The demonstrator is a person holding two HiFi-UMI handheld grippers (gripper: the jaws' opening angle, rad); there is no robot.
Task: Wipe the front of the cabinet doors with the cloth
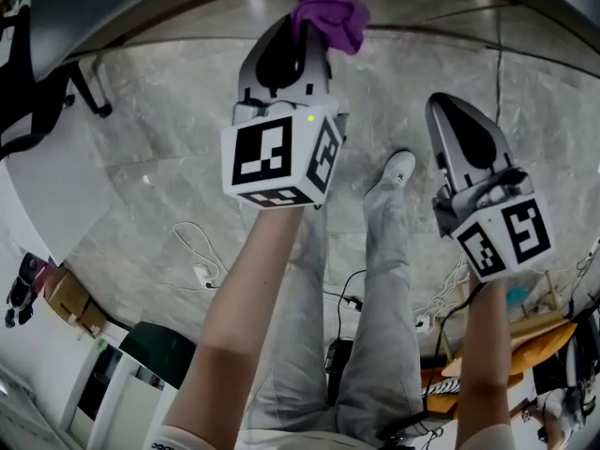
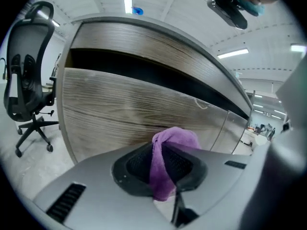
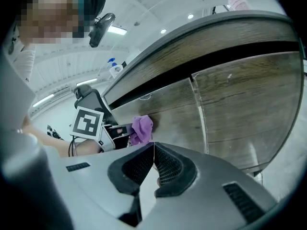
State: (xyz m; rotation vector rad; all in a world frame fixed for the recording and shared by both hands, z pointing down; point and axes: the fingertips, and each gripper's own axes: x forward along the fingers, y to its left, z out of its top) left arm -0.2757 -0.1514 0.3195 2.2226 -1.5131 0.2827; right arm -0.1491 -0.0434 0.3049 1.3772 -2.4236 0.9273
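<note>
Nearest the lens are the grey jaws of the left claw (image 2: 164, 147), clamped shut on a purple cloth (image 2: 175, 137). One fold hangs down between the ribbed pads, and a bunched knot sticks out past the tips. That knot lies against the wood-grain front of a cabinet door (image 2: 120, 114), below the dark gap (image 2: 144, 68) that runs under the cabinet top (image 2: 144, 35). In the right gripper view the cloth sits on the door just left of the seam (image 3: 199, 114) between two doors.

The right claw (image 3: 154, 147) has its jaws closed together with nothing between them. It points at the same cabinet front but is held short of it, to the right of the left claw.

Both claws reach forward in the head view, each on a bare forearm. Below them the person's grey trouser legs (image 1: 384, 279) and a white shoe (image 1: 398, 167) stand on a pale stone floor (image 1: 159, 157), with loose cables (image 1: 199, 256) lying to the left of the legs. A black office chair (image 2: 29, 80) stands left of the cabinet, apart from it. A spray bottle (image 3: 114, 68) stands on the cabinet top.
</note>
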